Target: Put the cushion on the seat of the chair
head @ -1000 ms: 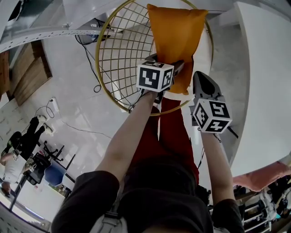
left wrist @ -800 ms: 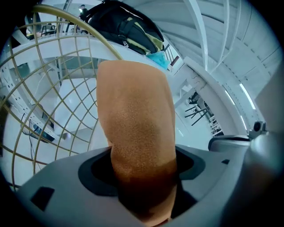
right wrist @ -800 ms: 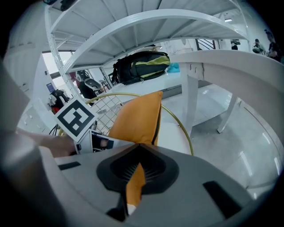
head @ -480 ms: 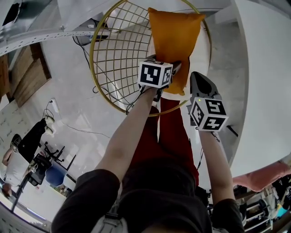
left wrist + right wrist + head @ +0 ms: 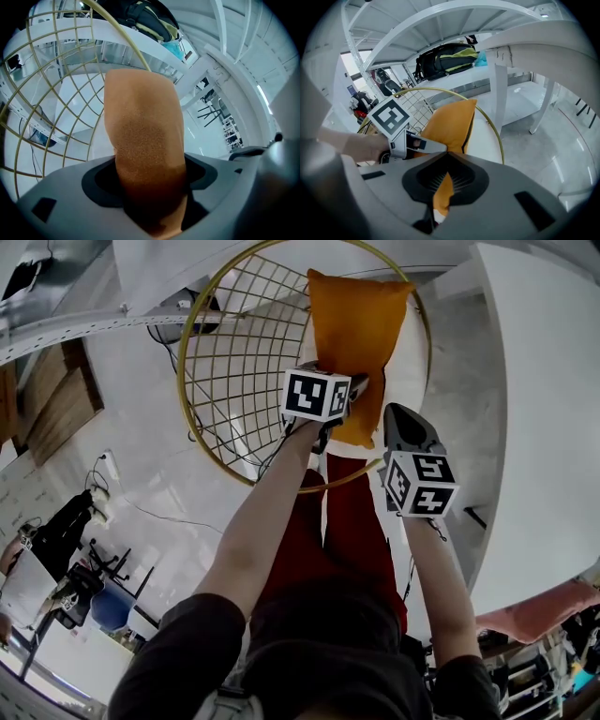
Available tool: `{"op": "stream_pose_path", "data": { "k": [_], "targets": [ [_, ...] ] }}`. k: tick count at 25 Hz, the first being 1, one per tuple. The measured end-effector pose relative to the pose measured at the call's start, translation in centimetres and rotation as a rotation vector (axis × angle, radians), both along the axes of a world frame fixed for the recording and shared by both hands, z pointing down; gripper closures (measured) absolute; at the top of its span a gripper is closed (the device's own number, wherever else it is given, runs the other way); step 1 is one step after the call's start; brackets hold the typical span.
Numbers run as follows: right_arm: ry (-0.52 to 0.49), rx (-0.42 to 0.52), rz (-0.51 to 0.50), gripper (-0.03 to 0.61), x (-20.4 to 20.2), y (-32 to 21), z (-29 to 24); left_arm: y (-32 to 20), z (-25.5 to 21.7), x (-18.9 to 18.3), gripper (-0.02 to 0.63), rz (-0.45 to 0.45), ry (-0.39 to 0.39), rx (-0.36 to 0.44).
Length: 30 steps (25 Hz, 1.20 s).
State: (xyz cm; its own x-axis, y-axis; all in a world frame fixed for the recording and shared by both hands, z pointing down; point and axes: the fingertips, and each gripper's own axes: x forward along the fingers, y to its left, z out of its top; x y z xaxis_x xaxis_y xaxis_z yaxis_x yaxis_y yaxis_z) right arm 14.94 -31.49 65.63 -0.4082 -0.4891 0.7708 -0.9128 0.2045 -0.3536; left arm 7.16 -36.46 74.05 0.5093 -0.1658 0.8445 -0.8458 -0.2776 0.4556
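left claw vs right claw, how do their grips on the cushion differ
The left claw has a thick, puffy fold of the orange cushion between widely spread jaws; the right claw pinches only a thin strip at a corner, jaws nearly together. In the head view the left claw sits further over the wire chair, the right claw nearer its rim. Both are shut on the same cushion and point down towards the chair.

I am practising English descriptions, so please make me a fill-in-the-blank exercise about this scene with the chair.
1. The left gripper and the right gripper are both shut on the ____.
2. Its colour is ____.
3. The rim of the wire chair is ____ in shape.
Missing words: cushion; orange; round.
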Motion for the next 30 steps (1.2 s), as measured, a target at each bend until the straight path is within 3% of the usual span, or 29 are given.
{"op": "stream_pose_path", "data": {
  "k": [19,24,30],
  "targets": [
    [-0.012,-0.005,-0.023,0.561,-0.3,-0.9,0.8,-0.9,1.2,0.4,0.179,-0.018,0.009,-0.018],
    [0.007,-0.006,-0.021,0.562,0.7,0.3,-1.4,0.2,-0.8,1.6,0.149,-0.019,0.002,-0.003],
    [0.007,-0.005,-0.009,0.561,0.7,-0.7,0.7,-0.6,1.2,1.6,0.132,-0.031,-0.006,0.02]
  ]
}}
